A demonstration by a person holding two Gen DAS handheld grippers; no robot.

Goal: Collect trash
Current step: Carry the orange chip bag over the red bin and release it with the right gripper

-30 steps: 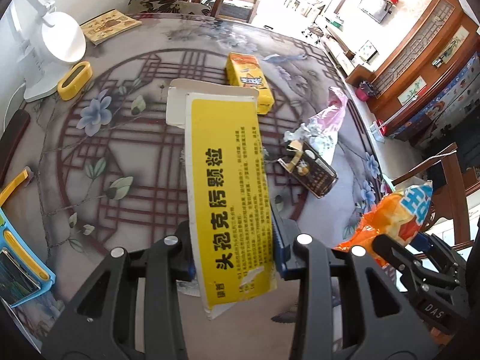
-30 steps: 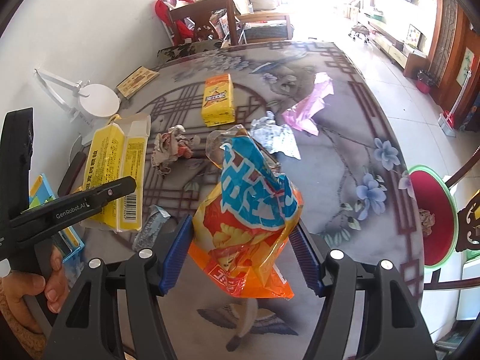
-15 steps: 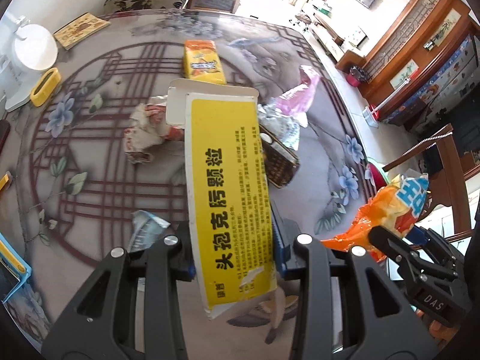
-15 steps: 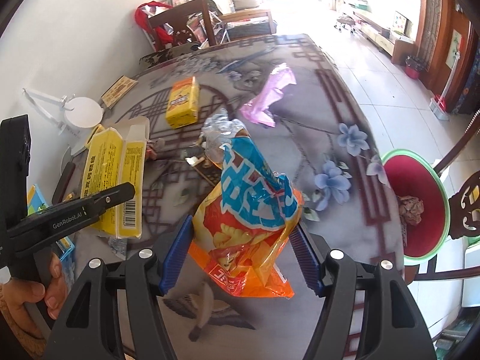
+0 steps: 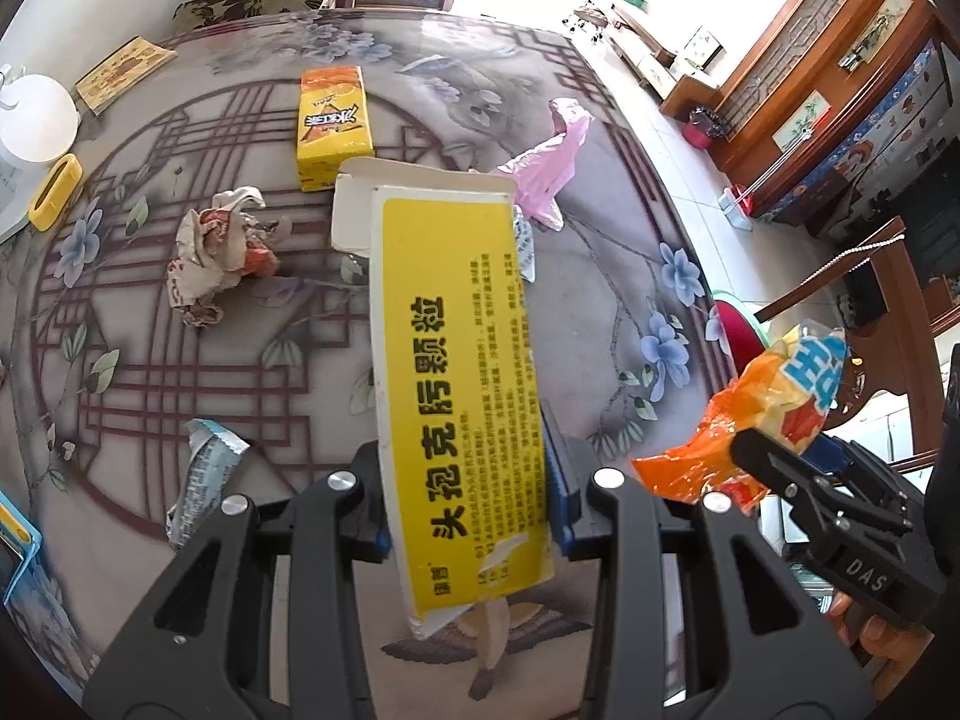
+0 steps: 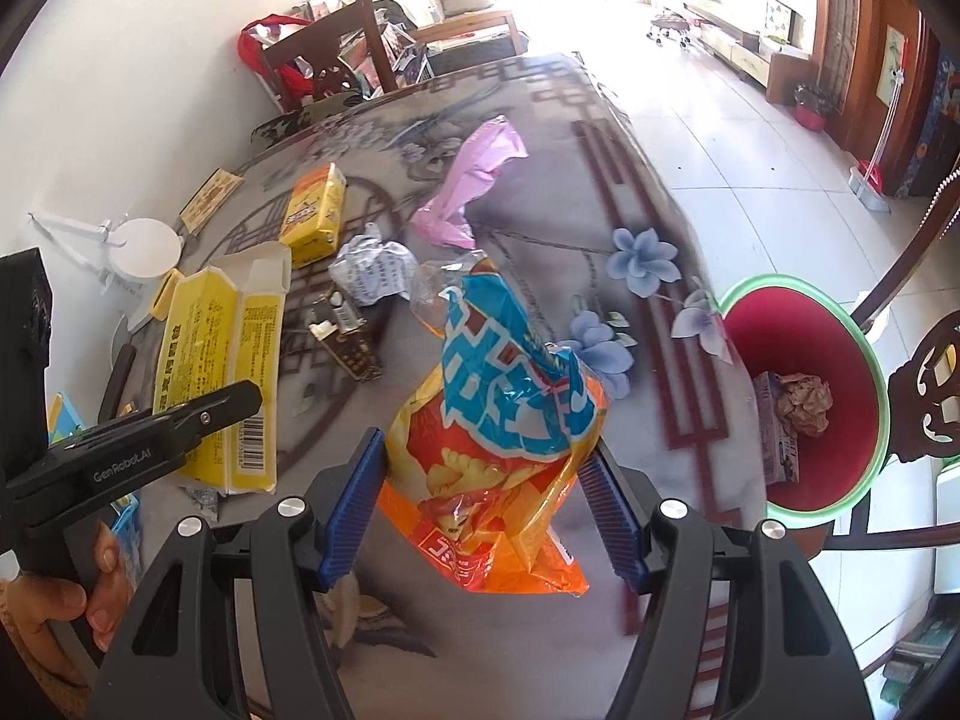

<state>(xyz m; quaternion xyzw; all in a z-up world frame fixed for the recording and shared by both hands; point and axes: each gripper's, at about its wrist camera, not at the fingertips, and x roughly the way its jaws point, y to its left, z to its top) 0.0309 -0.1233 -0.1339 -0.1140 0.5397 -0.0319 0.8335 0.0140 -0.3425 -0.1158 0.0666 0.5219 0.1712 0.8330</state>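
Left wrist view, your grip: your left gripper keeps its blue pads pinched on the long yellow box, which stands upright between them, open flap on top.
Left wrist view, what changed: the table has slid under you since a second ago. The crumpled wrapper and the blue-white packet, out of sight then, now lie to the left; the orange-yellow carton sits further left in the frame, the pink bag beside the box's top.
Left wrist view, other hand: your right gripper holds the orange snack bag at the table's right edge, as before.
Right wrist view, your grip: your right gripper still clamps the orange snack bag between its pads.
Right wrist view, what changed: the red bin with its green rim, only part in view at the frame's edge a second ago, now shows in full, just right of the bag, with crumpled paper and a small box inside.
Right wrist view, left side: your left gripper carries the yellow box above the table.
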